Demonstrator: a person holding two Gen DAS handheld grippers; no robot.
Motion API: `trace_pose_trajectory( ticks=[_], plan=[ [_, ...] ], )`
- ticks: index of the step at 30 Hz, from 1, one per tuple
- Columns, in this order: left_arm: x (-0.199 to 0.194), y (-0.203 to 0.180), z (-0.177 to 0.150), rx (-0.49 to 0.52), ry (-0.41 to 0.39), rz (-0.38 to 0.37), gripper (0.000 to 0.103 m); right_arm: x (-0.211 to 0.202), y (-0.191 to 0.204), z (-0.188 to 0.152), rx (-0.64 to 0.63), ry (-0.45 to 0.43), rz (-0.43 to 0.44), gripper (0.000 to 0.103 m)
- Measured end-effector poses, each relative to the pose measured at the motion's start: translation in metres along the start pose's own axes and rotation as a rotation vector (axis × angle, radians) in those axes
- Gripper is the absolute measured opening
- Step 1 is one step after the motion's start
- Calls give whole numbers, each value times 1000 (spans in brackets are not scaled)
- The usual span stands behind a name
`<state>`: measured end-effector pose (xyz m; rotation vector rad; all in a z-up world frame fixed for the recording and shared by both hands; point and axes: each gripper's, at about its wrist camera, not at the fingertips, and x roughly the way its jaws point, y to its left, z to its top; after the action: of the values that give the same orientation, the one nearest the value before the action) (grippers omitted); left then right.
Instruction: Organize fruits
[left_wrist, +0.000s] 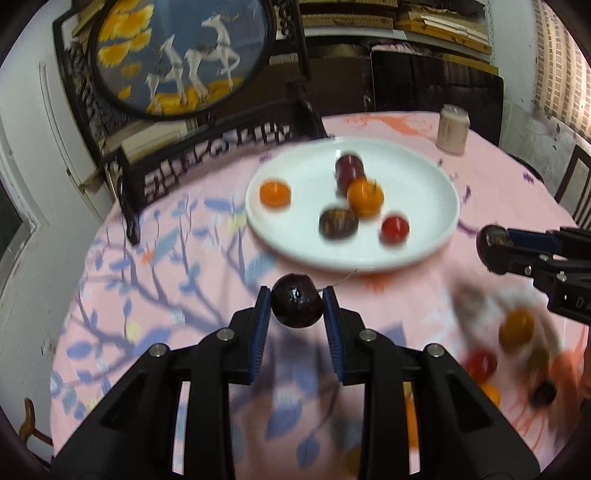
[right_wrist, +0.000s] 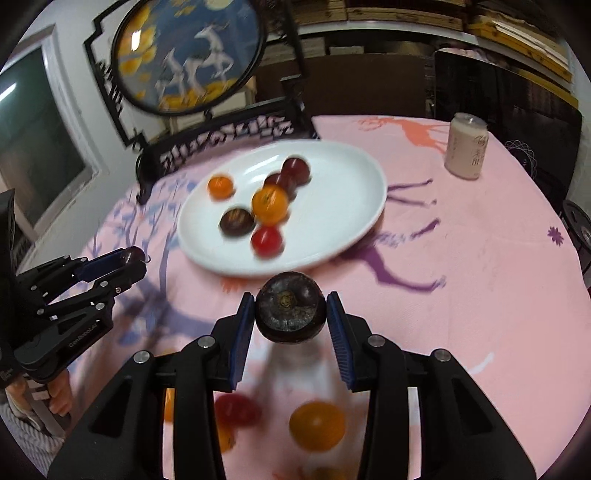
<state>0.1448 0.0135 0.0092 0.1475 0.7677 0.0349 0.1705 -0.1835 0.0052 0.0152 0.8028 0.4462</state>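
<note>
My left gripper (left_wrist: 296, 295) is shut on a dark purple plum (left_wrist: 296, 305) and holds it above the pink tablecloth, just short of the white plate (left_wrist: 424, 177). My right gripper (right_wrist: 291, 301) is shut on a dark brown mangosteen (right_wrist: 291, 312), also in front of the plate (right_wrist: 351, 177). The plate holds several fruits: two oranges, a red one, dark ones. The right gripper shows at the right in the left wrist view (left_wrist: 496, 249), the left gripper at the left in the right wrist view (right_wrist: 129, 258).
Loose fruits (right_wrist: 317, 426) lie on the cloth near me, among them an orange (left_wrist: 516, 329) and a red one (left_wrist: 480, 363). A pale can (right_wrist: 466, 146) stands at the back right. A dark carved stand with a round deer picture (left_wrist: 177, 55) is behind the plate.
</note>
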Motion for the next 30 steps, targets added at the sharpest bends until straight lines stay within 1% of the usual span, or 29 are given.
trace_pose_trajectory(
  ticks=[5,9,10,11,12,13,15,17,20,25,27,30],
  plan=[
    [19,-6,33,-11,-19,2,29,16,-12,32,48,-16,-4,40],
    [44,-4,43,-56,-4,0,30,44,-8,49,20,-10,-16,41],
    [51,-3,42,-66,8,-6,32,50,-6,50,9,-9,-14,42],
    [58,-1,40,-70,27,-15,45,54,-5,49,1,-6,-11,44],
    [62,0,37,-71,34,-18,59,57,-5,47,-3,-4,-11,52],
    [64,1,35,-69,31,-11,61,58,-7,45,-8,-6,-13,53],
    [66,1,32,-55,27,18,61,57,-11,44,-9,-14,-26,53],
    [65,3,30,-61,28,11,62,53,-16,43,3,-24,-27,53],
    [58,2,25,-58,14,17,68,48,-19,38,17,-21,-22,54],
    [50,-1,15,-38,8,26,69,39,-14,27,11,-14,-22,54],
    [42,-1,10,-42,0,26,76,35,-10,22,4,-11,-17,54],
    [30,-2,2,-33,-15,23,76,26,-5,14,-9,-17,-12,55]
  ],
)
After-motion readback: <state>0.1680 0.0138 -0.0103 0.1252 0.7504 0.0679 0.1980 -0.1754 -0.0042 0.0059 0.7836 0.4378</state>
